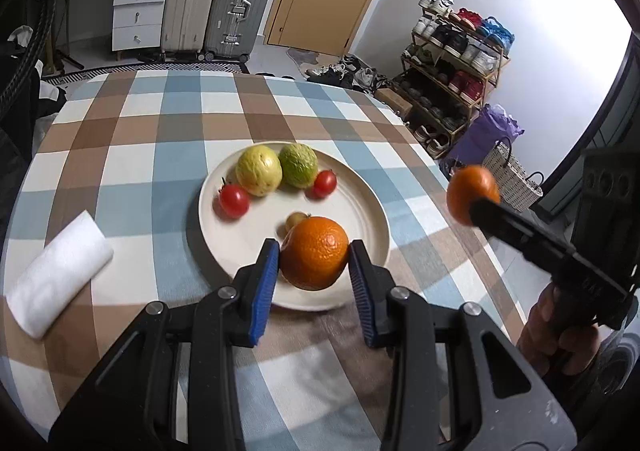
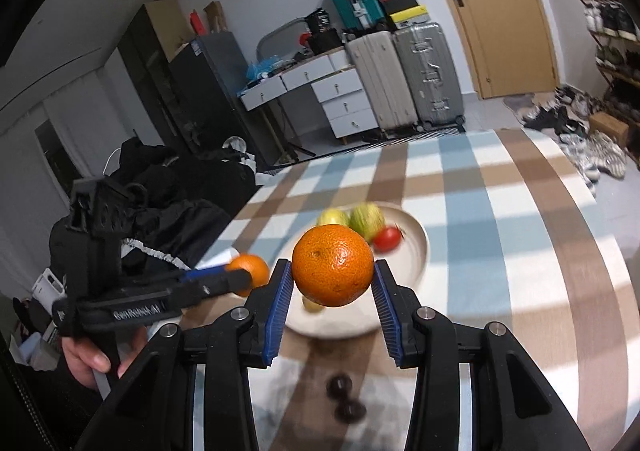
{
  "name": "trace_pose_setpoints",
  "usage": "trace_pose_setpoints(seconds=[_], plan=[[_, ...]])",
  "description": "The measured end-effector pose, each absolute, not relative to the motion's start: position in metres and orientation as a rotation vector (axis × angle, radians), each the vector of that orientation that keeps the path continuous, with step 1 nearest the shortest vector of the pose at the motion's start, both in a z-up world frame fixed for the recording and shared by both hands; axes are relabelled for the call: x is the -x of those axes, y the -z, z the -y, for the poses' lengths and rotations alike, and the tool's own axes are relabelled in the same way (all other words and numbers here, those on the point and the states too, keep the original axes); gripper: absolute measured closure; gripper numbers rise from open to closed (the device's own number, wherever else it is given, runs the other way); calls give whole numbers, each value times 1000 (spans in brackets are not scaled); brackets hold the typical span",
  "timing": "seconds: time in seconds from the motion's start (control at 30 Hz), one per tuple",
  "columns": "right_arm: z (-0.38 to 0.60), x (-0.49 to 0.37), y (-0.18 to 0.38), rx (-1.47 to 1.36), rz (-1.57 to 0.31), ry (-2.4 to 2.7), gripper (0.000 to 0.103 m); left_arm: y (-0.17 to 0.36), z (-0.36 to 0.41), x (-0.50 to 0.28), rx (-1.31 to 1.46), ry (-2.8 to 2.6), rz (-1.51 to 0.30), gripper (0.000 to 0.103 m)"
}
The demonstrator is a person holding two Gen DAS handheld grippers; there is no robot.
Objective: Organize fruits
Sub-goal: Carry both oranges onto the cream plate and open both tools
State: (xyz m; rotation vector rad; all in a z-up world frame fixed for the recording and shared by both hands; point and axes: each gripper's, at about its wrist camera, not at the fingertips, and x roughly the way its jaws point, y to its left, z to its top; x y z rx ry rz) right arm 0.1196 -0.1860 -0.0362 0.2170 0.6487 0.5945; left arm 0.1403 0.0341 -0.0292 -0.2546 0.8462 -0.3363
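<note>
Left gripper [image 1: 314, 257] jaws, ribbed blue pads, closed on a dimpled round orange [image 1: 314, 259] over the near edge of the smooth cream plate [image 1: 360, 207]. Right gripper [image 2: 332, 271] jaws clamp a second pebbly orange [image 2: 333, 265], raised off the bench [image 1: 160, 123] with its blue-brown checked cloth. On the plate: two knobbly guavas [image 1: 259, 170], two glossy cherry tomatoes [image 1: 234, 201]. White folded towel [image 1: 56, 287] lies left. Left gripper's side reads "GenRobot.AI".
</note>
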Motion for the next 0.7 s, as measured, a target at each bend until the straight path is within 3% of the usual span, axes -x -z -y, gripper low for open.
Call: trace_pose_setpoints(seconds=[0.3,0.7], plan=[[142,-176,22,-173,-693,-679,62,46,-41,-177,269,328,-870,70],[98,-230,80,-135,-891,-699,62,86,-55,-201,316,305,-936,70]])
